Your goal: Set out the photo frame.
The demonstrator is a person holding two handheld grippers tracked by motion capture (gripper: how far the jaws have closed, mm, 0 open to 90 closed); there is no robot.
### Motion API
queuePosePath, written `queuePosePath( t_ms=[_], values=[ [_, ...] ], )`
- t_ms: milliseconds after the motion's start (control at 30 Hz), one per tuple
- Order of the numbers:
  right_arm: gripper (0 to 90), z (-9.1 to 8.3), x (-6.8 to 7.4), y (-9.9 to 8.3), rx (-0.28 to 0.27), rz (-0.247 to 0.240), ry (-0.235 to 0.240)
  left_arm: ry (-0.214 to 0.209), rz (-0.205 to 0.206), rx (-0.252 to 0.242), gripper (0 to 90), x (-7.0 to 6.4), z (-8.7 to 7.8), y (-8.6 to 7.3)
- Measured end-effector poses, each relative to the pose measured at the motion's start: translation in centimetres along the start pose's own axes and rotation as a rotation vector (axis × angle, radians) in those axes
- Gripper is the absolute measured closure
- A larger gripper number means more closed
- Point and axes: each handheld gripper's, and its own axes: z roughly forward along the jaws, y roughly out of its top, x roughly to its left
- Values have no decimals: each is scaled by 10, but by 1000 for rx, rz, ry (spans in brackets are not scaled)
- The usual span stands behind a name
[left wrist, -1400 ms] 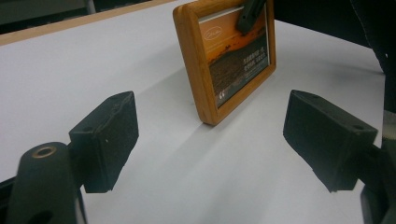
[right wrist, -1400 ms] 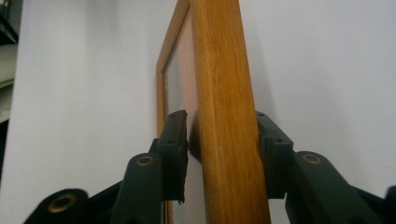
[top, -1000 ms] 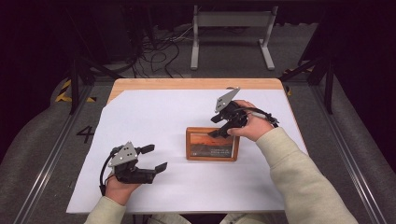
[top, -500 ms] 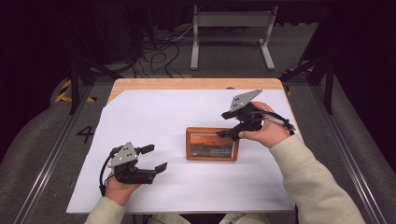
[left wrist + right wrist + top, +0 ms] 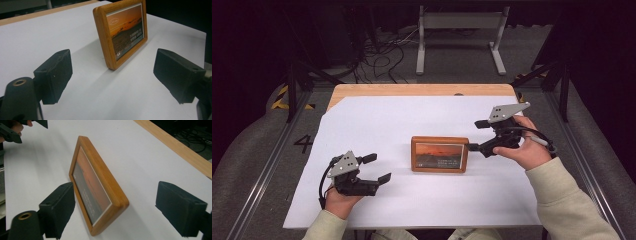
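- One left gripper (image 5: 373, 169) sits nearest, at the near-left of the table, held low in the person's left hand (image 5: 341, 199); its jaws stand wide apart with nothing between them, pointing right toward the frame.
- One wooden picture frame (image 5: 439, 154) stands upright near the middle of the white sheet (image 5: 377, 125), its sunset picture facing the person; in the left gripper view the frame (image 5: 122, 31) stands well ahead of the jaws, apart from them.
- One right gripper (image 5: 475, 136) is just beside the frame's right end, held in the right hand (image 5: 526, 150), the cream sleeve (image 5: 567, 200) coming in from the bottom right; its jaws are open, and in the right gripper view the frame's near corner (image 5: 110, 207) lies between them without touching either.
- The sheet covers most of one wooden tabletop (image 5: 422, 90), whose bare far edge shows.
- Beyond the table lie a grey floor, a tangle of cables (image 5: 384, 55) and a white metal stand (image 5: 459, 30) in a dark room.
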Motion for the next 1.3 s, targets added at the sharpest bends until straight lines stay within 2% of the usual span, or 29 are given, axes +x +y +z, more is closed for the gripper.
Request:
queuePosePath(
  t_ms=[333, 567, 733, 933, 1300],
  values=[
    [147, -27, -2, -18, -33, 35, -58, 25, -1, -5, 90, 2, 0, 1],
    [141, -35, -1, -34, -58, 57, -91, 15, -15, 7, 33, 4, 1, 0],
    [141, -37, 2, -47, -85, 69, -123, 22, -12, 1, 30, 5, 0, 0],
    [138, -35, 7, -66, -149, 89, -143, 40, -15, -3, 31, 7, -2, -1],
    [145, -24, 12, -99, -189, 106, -186, 65, -19, -7, 30, 9, -3, -2]
  ],
)
